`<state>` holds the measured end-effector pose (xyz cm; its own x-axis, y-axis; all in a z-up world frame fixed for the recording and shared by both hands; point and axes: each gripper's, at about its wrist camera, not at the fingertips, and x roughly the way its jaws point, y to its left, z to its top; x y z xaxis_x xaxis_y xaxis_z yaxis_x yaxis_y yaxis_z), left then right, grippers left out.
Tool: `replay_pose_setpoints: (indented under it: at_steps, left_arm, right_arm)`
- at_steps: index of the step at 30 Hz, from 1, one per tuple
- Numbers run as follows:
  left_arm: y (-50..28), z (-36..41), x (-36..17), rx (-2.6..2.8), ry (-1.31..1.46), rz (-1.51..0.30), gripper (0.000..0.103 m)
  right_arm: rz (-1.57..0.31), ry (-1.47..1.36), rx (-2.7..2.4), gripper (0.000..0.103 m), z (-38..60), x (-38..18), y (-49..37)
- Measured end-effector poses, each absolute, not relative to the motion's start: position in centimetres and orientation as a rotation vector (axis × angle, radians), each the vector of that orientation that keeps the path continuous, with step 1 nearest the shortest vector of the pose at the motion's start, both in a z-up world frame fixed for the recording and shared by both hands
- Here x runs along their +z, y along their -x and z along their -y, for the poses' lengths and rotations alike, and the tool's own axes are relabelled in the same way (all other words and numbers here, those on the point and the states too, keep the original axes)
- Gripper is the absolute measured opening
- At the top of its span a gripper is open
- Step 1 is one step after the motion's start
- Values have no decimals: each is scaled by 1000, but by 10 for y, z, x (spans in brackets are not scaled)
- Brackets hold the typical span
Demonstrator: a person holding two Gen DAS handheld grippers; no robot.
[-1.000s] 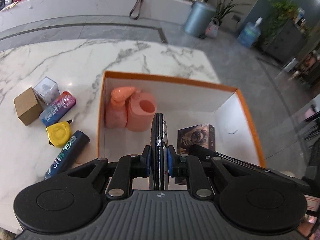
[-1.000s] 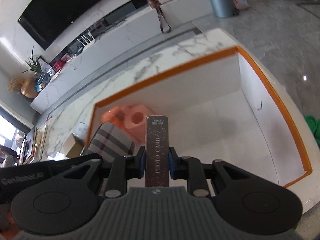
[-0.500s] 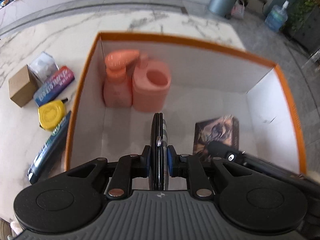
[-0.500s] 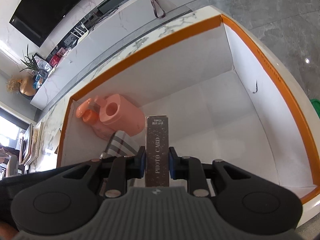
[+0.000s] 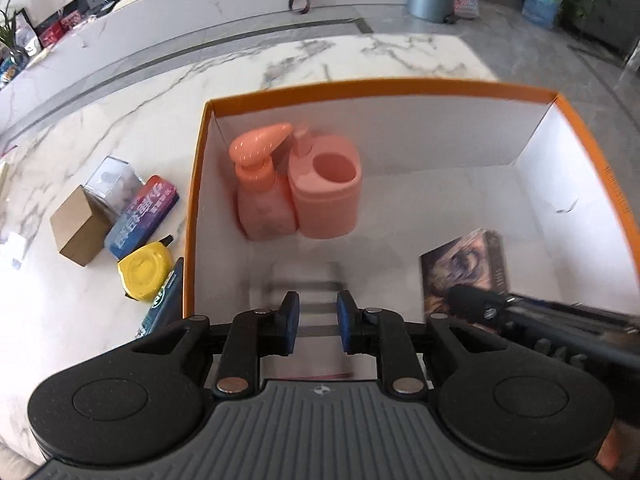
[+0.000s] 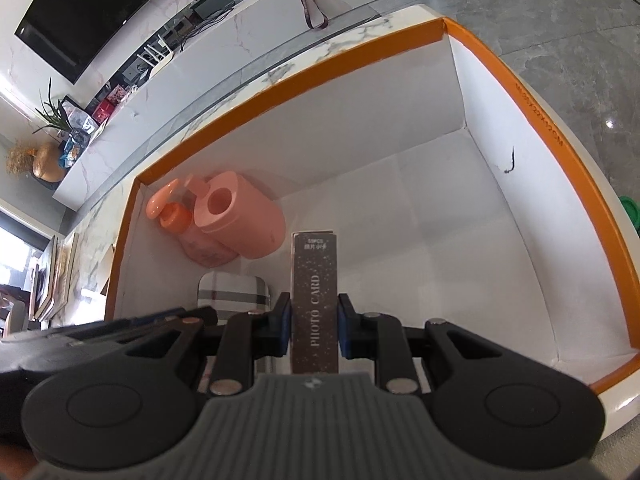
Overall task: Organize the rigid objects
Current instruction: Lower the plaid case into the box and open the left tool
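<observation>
A marble table (image 5: 100, 320) is seen bearing an orange-rimmed white box (image 5: 376, 87); in its far left corner a pink pump bottle (image 5: 260, 196) and a pink holder (image 5: 328, 196) are stood touching; on the table left of the box a brown carton (image 5: 78, 226), a blue-purple pack (image 5: 142, 216), a yellow tape measure (image 5: 146, 270) and a dark tube (image 5: 164, 304) are grouped. The left gripper (image 5: 318, 322) is held over the box floor with jaws opening; a blurred plaid tin (image 6: 232, 290) is lying flat below them, gripped by neither pad. The right gripper (image 6: 315, 330) is clamped on an upright photo card box (image 6: 315, 300) inside the box, right of the tin.
</observation>
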<state>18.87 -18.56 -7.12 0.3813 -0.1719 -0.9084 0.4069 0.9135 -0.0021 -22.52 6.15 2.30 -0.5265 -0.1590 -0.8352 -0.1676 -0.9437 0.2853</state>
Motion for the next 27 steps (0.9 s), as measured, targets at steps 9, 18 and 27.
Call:
replay_pose_setpoints:
  at_steps: [9, 18, 27]
  left_arm:
    - [-193, 157, -26, -411, -136, -984, 29]
    - [-213, 106, -23, -326, 22, -1008, 42]
    - [-217, 81, -49, -387, 146, -1114, 37]
  right_arm:
    - [-490, 1559, 2659, 23, -46, 20, 235]
    - [-439, 1621, 2601, 23, -32, 8, 255]
    - [-431, 1686, 2561, 23, -9, -7, 269]
